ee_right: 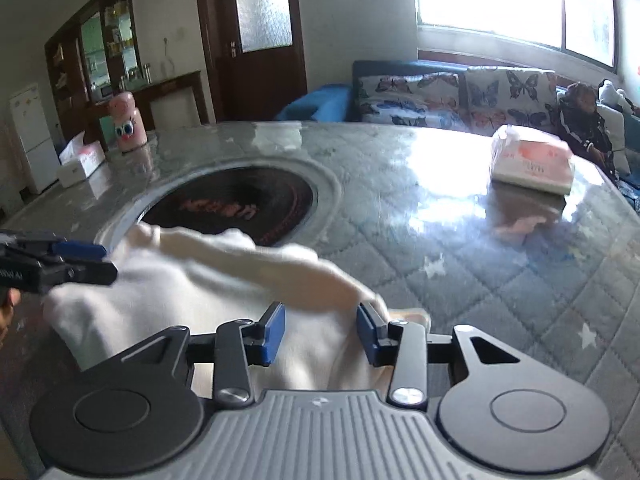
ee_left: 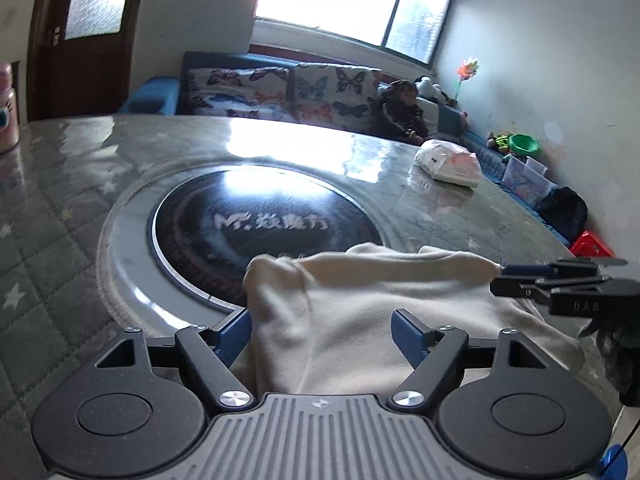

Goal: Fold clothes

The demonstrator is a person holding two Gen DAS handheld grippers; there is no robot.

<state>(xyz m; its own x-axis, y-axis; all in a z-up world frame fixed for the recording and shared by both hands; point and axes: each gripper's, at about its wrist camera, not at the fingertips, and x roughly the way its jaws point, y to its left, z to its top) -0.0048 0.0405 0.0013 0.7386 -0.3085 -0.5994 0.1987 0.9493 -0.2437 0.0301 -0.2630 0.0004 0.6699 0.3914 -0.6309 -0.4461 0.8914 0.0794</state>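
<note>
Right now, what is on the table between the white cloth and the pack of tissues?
Nothing. In the right wrist view, only bare glossy tabletop lies between the cream garment and the tissue pack.

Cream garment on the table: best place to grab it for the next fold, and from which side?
Judging from both wrist views, take the cream garment at its far raised edge, one corner per gripper. That edge is bunched and lifted off the table, so pads can pinch it. Come from the near side, angled down. Left gripper and right gripper stand open astride the cloth.
</note>
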